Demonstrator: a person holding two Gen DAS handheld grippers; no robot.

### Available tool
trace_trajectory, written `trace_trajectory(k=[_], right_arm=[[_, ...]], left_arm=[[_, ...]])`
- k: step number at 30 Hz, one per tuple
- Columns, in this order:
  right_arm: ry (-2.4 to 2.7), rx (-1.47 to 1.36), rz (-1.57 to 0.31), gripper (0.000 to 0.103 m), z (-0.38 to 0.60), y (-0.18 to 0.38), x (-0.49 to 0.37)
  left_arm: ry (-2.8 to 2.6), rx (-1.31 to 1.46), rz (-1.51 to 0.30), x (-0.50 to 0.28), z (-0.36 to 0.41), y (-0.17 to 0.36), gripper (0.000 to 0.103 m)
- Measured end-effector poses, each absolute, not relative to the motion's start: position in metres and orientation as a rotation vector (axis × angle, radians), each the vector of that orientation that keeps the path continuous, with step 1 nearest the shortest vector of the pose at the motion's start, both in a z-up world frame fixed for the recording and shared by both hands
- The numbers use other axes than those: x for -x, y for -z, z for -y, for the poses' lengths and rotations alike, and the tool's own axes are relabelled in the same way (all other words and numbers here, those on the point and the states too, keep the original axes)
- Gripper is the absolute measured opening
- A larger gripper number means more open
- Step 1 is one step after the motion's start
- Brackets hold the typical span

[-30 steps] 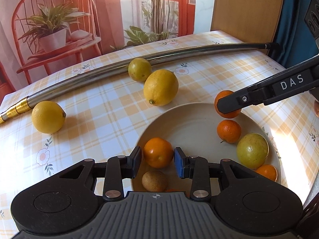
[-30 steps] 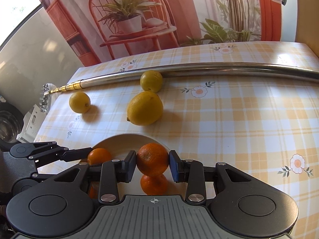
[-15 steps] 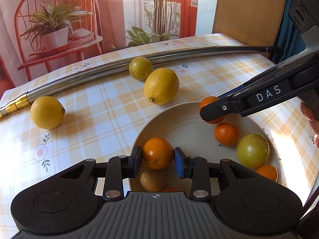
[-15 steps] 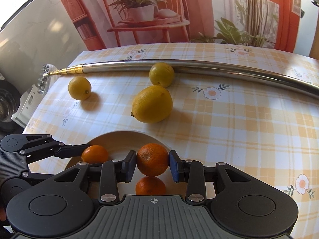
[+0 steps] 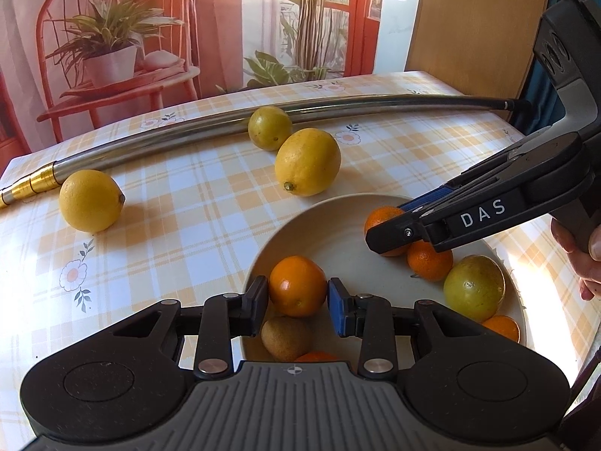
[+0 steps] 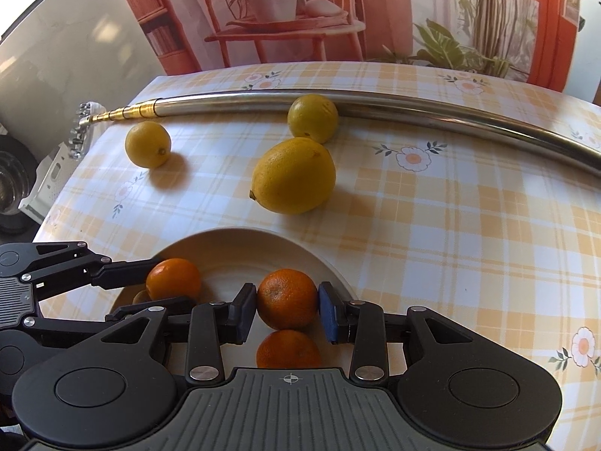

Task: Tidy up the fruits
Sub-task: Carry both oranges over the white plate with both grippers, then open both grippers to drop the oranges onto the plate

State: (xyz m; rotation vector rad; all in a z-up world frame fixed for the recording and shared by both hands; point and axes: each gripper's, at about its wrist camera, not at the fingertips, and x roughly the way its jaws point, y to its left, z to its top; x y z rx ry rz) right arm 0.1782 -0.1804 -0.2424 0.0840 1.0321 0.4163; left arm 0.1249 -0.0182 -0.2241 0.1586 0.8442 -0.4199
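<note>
Checked tablecloth [image 5: 180, 225]: metal pole [image 5: 169, 143], three lemons [image 5: 307, 161] beyond plate [image 5: 338, 225]. Left gripper [image 5: 298, 297] pinching orange [image 5: 296, 285] over plate; right gripper [image 6: 287, 308] pinching mandarin [image 6: 287, 298], moved inward over plate.

An orange [image 5: 317, 356] (mostly hidden) sits behind the left gripper's [image 5: 298, 302] body.

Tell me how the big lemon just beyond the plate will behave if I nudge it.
The big lemon is egg-shaped with a nub, so it would probably wobble and curve rather than roll straight. It lies on flat, smooth-looking tablecloth, so little would stop it. Its firm-looking rind should tolerate a push from the jaws.
</note>
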Motion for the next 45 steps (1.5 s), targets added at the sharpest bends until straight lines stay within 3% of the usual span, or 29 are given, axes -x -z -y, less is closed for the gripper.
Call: trace_trajectory(k=[26, 32, 45], right_arm=[[-0.416, -0.179, -1.026, 0.034, 0.192, 0.248, -0.173], [-0.409, -0.197, -1.026, 0.044, 0.195, 0.245, -0.172], [-0.37, -0.148, -0.907, 0.047, 0.21, 0.209, -0.174]], left_arm=[[0.416, -0.114, -0.857, -0.123, 0.016, 0.229, 0.037], [0.422, -0.117, -0.839, -0.122, 0.015, 0.222, 0.051], [0.367, -0.011, -0.783, -0.135, -0.018, 0.18, 0.053]])
